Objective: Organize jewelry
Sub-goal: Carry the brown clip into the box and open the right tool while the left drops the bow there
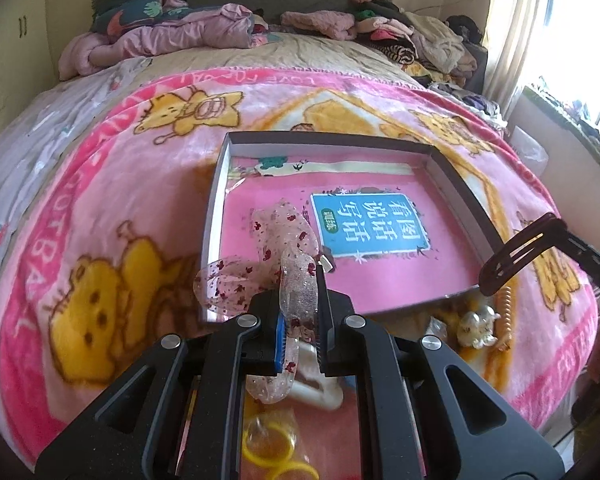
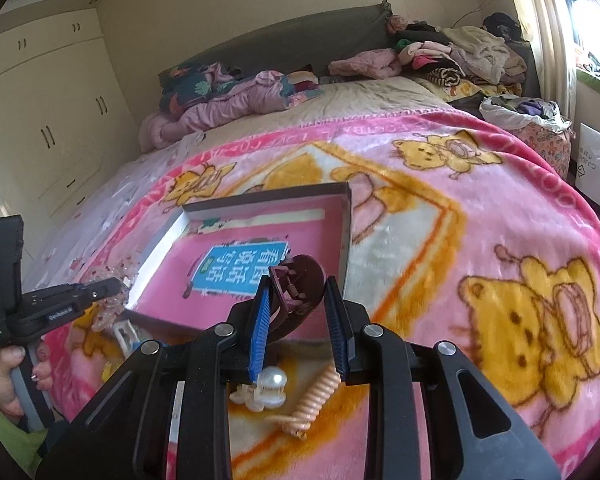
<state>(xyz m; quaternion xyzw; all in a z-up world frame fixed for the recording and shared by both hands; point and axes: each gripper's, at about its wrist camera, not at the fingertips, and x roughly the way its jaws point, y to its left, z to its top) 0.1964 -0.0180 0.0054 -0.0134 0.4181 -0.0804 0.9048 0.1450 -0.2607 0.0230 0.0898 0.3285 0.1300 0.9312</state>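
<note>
On the pink cartoon blanket lies a shallow grey box (image 1: pixel 216 208) with a pink book inside it. My left gripper (image 1: pixel 300 276) is shut on a clear glittery bow hair clip (image 1: pixel 296 288) with red specks, held over the box's near left corner. My right gripper (image 2: pixel 296 284) is shut on a dark maroon claw hair clip (image 2: pixel 300 288), held above the box's near edge (image 2: pixel 346 240). In the left wrist view the maroon clip (image 1: pixel 516 256) shows at the right, pinched in the other gripper. A pearl clip (image 2: pixel 270 384) and a peach spiral hair tie (image 2: pixel 320 400) lie on the blanket below my right gripper.
Yellow hair rings (image 1: pixel 268 448) and a white clip (image 1: pixel 320 392) lie on the blanket under my left gripper. Piled clothes and bedding (image 1: pixel 172 36) fill the far end of the bed. A person's hand (image 2: pixel 12 376) holds the left gripper's handle. Window and curtain stand at right.
</note>
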